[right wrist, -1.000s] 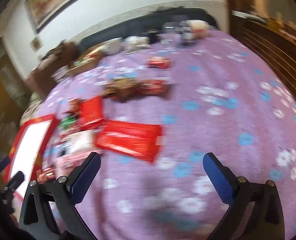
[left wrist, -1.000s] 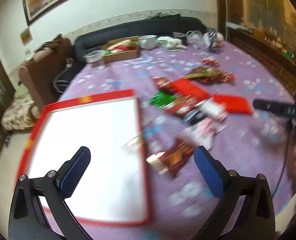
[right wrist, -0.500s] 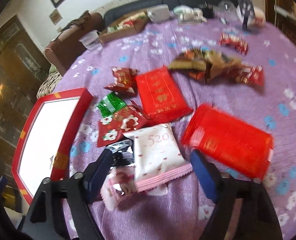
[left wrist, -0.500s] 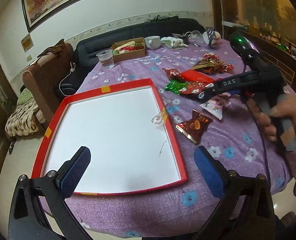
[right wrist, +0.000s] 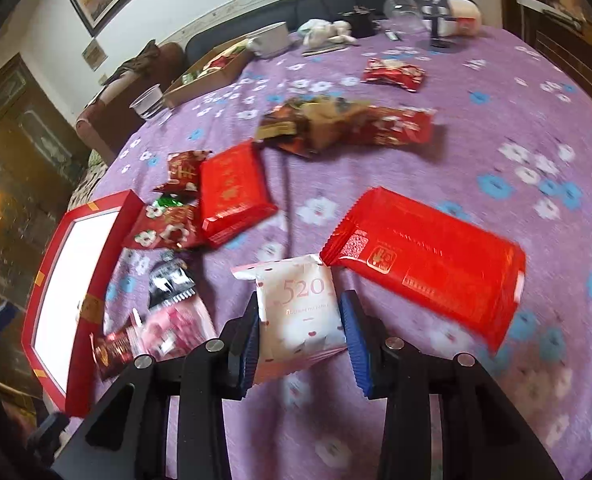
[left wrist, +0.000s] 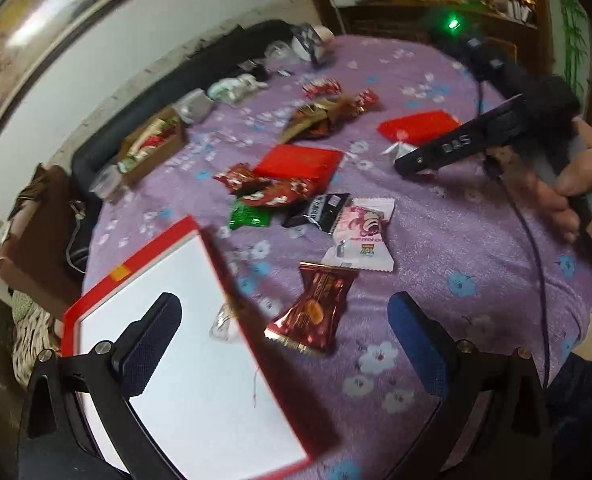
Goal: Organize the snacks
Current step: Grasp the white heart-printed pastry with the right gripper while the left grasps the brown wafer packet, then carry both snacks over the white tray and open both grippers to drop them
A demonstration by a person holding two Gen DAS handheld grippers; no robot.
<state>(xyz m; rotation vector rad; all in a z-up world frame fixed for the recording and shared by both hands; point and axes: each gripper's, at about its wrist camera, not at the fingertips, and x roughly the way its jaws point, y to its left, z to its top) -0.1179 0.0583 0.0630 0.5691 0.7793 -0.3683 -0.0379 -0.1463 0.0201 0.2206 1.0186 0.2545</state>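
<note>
1. Snacks lie scattered across the table [right wrist: 496, 92], which is covered in a purple flowered cloth; a red-rimmed tray [left wrist: 144, 264] with a bare white floor sits at the left edge, likely the place where the packets are meant to be gathered.

2. Right tool [right wrist: 302, 320] has its blue pads closed onto the sides of the white packet marked "520" [right wrist: 300, 304], pinching it across its width so the soft wrapper cannot slip. Whether the packet is off the cloth yet cannot be told.

3. Just beside that packet, touching its upper right corner, lies a large red flat pack [right wrist: 424, 264]; a grip from the near end keeps the tool clear of it.

4. Left tool [left wrist: 284, 344] hangs with its fingers wide apart and nothing between them, straddling the tray's right rim, with a dark red candy wrapper [left wrist: 316, 308] on the cloth just ahead. That looks like a ready stance for the nearest loose piece.

5. Further packets sit in a loose cluster near the tray: a pink cartoon packet [left wrist: 362, 236], a black one [left wrist: 320, 210] and a green one [left wrist: 248, 216]. The tray holds only a small clear wrapper [left wrist: 222, 322] at its rim, so the sorting appears barely begun.
</note>
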